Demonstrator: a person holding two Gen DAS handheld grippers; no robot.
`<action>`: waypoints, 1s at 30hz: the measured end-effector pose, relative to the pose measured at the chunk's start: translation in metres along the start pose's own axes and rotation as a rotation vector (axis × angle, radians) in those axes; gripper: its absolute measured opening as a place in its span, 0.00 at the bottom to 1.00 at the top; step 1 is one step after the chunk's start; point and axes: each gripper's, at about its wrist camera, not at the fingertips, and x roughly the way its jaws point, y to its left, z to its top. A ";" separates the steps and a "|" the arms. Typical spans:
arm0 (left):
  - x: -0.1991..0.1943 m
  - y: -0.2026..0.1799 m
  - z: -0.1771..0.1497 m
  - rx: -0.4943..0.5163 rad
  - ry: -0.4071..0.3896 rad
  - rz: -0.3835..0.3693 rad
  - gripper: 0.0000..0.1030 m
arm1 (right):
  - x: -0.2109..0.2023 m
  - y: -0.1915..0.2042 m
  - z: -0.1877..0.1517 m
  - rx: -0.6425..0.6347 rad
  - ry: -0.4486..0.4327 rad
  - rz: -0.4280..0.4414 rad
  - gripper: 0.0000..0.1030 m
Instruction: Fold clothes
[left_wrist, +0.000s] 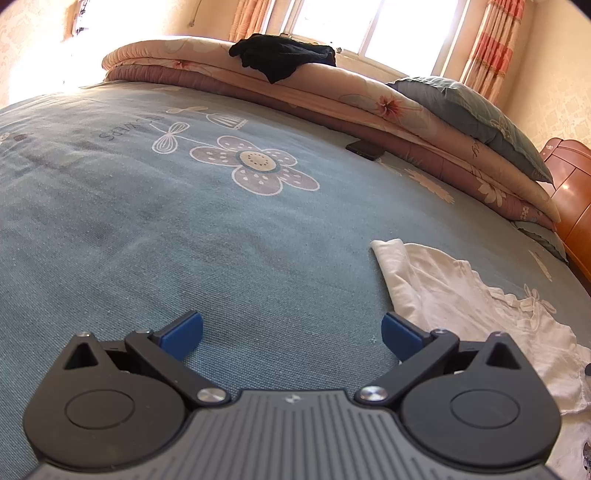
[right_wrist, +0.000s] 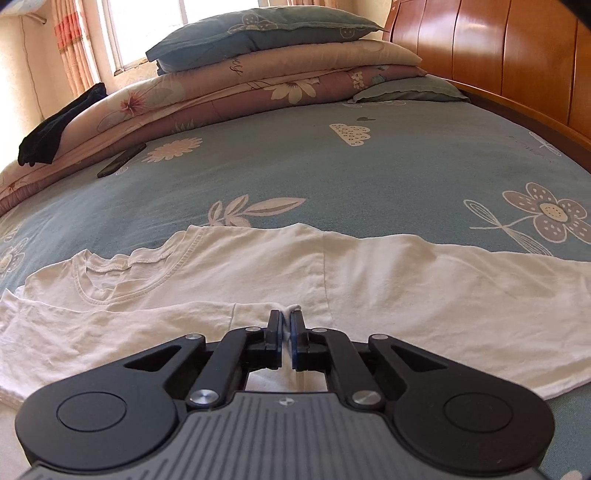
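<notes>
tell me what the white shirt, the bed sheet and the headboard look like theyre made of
White shirt: soft knit, probably cotton jersey, matte; stitched neck rim and limp wrinkles show it.
Bed sheet: woven cloth, likely cotton, matte; a fine grainy weave shows, with printed flowers.
Headboard: wood or wood veneer, orange-brown, glossy; it catches light in bright streaks across vertical panels.

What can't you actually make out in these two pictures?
- White cotton T-shirt: left wrist view cuts it off at the right edge.
- Right tongs: how much shirt cloth they pinch is hidden by the fingers.
- Flat dark object beside the folded floral quilts: too small to identify.
</notes>
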 end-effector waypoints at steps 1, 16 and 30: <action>0.000 0.000 0.000 0.000 0.000 0.000 0.99 | -0.003 -0.001 -0.001 0.003 0.006 -0.005 0.05; 0.001 0.003 0.002 -0.006 0.003 -0.006 0.99 | -0.013 -0.020 -0.013 0.121 0.102 0.062 0.32; 0.001 0.001 0.000 0.001 0.003 0.001 0.99 | -0.019 0.003 -0.020 -0.004 0.141 0.003 0.20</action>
